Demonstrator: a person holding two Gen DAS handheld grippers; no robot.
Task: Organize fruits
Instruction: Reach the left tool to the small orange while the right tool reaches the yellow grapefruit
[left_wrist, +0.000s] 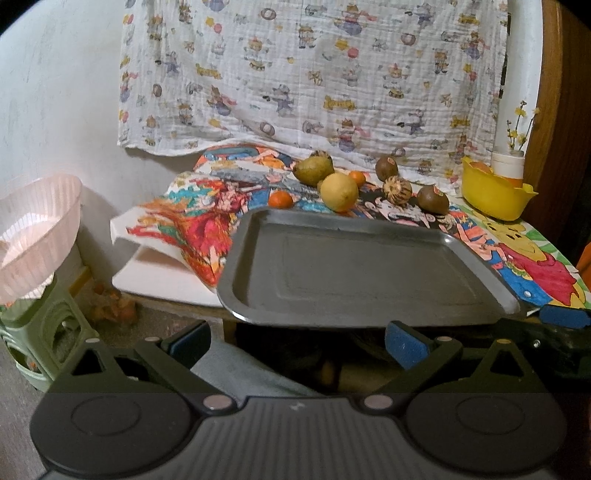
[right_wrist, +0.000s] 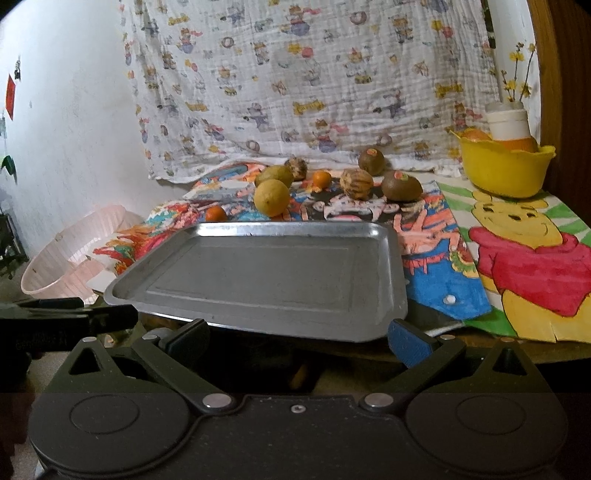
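An empty metal tray (left_wrist: 369, 317) (right_wrist: 258, 314) lies at the table's front edge. Behind it lie a yellow lemon (left_wrist: 339, 192) (right_wrist: 271, 197), a green pear (left_wrist: 313, 170) (right_wrist: 274, 174), two small oranges (left_wrist: 280, 199) (right_wrist: 215, 214), brown kiwis (left_wrist: 433, 199) (right_wrist: 402, 187) and a netted brown fruit (left_wrist: 397, 189) (right_wrist: 356, 183). My left gripper (left_wrist: 295, 341) is open and empty, below the tray's front edge. My right gripper (right_wrist: 299, 339) is open and empty, just before the tray's front edge. The right gripper's blue pad (left_wrist: 565, 316) also shows in the left wrist view.
A yellow bowl (left_wrist: 495, 195) (right_wrist: 502, 170) holding orange fruit and a white bottle stands at the back right. A pink basket (left_wrist: 37, 229) (right_wrist: 74, 258) sits left of the table on a green crate (left_wrist: 40, 343). Cartoon drawings cover the table; a printed cloth hangs behind.
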